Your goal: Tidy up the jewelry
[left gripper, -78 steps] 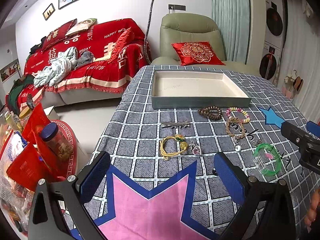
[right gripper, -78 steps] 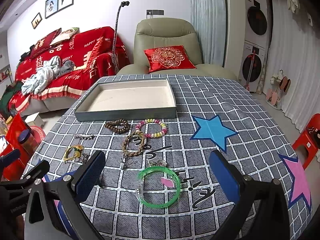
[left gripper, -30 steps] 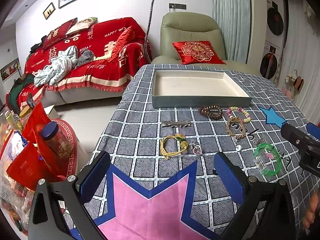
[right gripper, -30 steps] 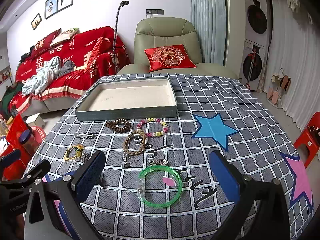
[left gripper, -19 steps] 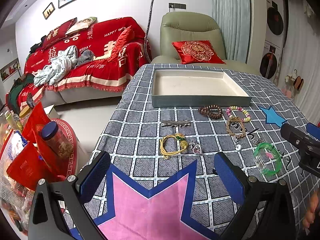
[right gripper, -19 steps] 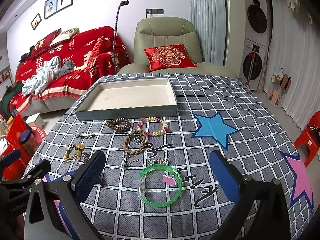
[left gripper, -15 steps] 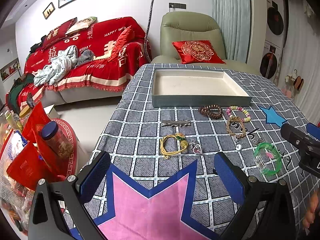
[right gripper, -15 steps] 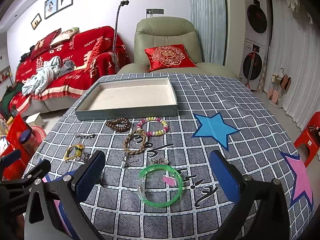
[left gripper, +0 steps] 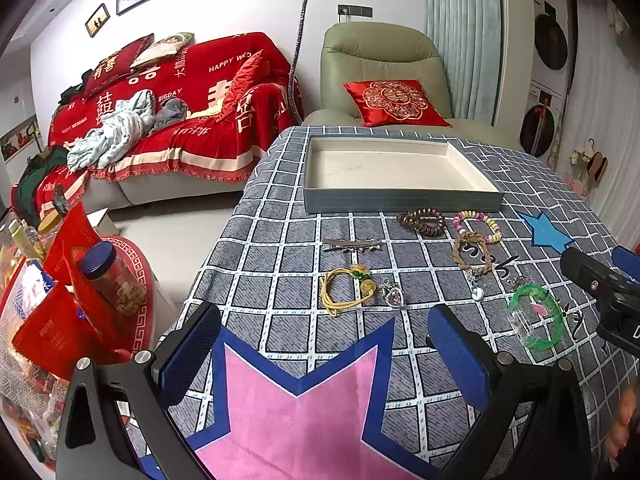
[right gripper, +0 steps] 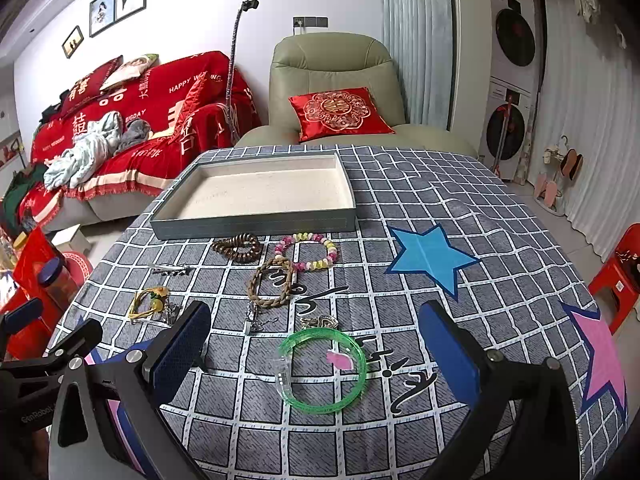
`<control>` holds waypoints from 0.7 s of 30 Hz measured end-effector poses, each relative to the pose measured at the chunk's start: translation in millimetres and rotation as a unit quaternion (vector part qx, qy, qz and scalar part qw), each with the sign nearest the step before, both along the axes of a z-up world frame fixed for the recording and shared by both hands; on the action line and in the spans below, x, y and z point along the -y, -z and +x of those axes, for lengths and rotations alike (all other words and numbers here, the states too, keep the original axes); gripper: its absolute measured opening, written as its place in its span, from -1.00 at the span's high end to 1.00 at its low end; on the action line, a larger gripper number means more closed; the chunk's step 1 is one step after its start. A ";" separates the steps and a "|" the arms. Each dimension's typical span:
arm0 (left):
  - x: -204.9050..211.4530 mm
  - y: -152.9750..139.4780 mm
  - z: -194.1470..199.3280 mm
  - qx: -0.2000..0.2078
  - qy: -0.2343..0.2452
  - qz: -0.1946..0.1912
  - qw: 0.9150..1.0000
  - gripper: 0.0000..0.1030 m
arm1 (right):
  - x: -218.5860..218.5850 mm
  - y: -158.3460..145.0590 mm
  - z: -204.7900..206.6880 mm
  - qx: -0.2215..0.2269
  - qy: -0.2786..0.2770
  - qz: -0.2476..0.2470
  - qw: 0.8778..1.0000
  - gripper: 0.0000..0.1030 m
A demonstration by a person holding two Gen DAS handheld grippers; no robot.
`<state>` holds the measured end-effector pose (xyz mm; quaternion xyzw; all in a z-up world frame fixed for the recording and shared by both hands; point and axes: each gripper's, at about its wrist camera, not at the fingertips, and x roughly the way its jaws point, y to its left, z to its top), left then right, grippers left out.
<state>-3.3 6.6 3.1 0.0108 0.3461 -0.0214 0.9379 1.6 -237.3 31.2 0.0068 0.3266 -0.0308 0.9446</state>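
An empty grey tray [left gripper: 400, 202] with a cream lining [right gripper: 256, 192] stands at the far side of the checked tablecloth. Jewelry lies in front of it: a brown bead bracelet [left gripper: 421, 222] [right gripper: 237, 247], a pastel bead bracelet [left gripper: 478, 225] [right gripper: 310, 250], a braided bracelet [left gripper: 471, 252] [right gripper: 272, 284], a silver hair clip [left gripper: 351, 245] [right gripper: 170, 269], a yellow cord bracelet [left gripper: 346, 290] [right gripper: 148, 300], a pink heart pendant [left gripper: 394, 294] and a green bangle [left gripper: 536, 320] [right gripper: 323, 370]. My left gripper [left gripper: 324, 344] is open and empty, short of the yellow cord. My right gripper [right gripper: 316, 348] is open and empty, with the green bangle between its fingers' line.
The table's left edge drops to the floor, where red bags and a jar [left gripper: 108, 276] stand. A red-covered sofa [left gripper: 172, 120] and a green armchair [right gripper: 336, 92] are behind the table. A red stool [right gripper: 618, 276] is at the right.
The right wrist view has crept slightly forward, so the green bangle sits a little nearer. The left gripper has hardly moved. Both stay open.
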 end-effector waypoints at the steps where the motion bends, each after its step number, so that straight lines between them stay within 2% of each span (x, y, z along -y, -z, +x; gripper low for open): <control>1: 0.1 -0.5 0.3 0.000 0.000 0.000 1.000 -1.00 | -0.1 0.1 0.0 0.000 0.000 0.000 1.000 -1.00; 21: 1.2 6.9 0.0 -0.009 0.001 -0.002 1.000 -1.00 | -0.1 0.7 0.4 -0.001 0.000 0.000 1.000 -1.00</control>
